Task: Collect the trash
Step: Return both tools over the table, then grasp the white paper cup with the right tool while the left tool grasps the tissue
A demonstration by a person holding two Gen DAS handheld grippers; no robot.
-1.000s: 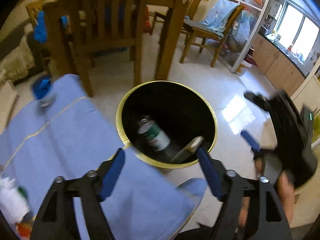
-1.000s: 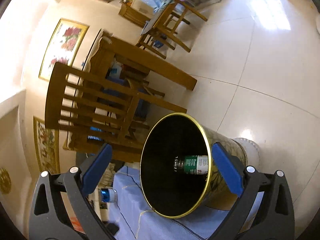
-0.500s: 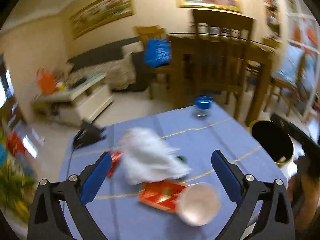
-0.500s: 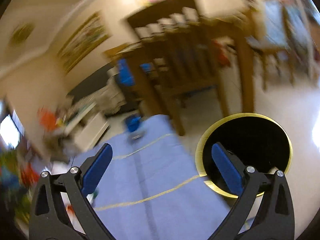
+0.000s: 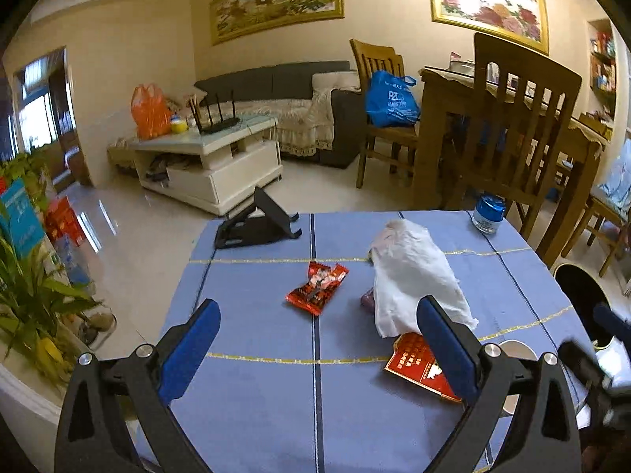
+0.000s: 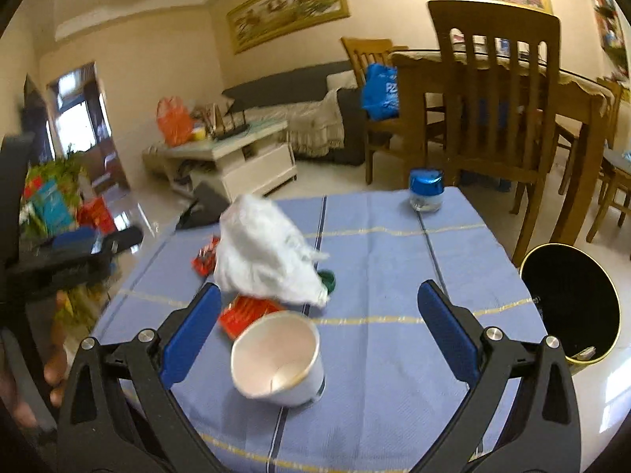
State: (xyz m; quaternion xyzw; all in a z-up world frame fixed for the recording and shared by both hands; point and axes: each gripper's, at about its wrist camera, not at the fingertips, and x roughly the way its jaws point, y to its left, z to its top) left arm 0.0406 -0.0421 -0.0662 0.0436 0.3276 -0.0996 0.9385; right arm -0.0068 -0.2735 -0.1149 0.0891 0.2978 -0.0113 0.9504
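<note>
On the blue tablecloth lie a crumpled white tissue, a small red snack wrapper and a flat red packet. A white paper cup lies on its side. The tissue and red packet also show in the right wrist view. My left gripper is open and empty above the table's near side. My right gripper is open and empty, just above the cup. The black bin with gold rim stands off the table's right edge.
A blue-lidded jar stands at the far right corner. A black phone stand sits at the far left. Wooden chairs and a dining table stand behind. Potted plants are on the left.
Both grippers have swung away from the bin, which holds a bottle, back to face the table. Both stay open and empty.
</note>
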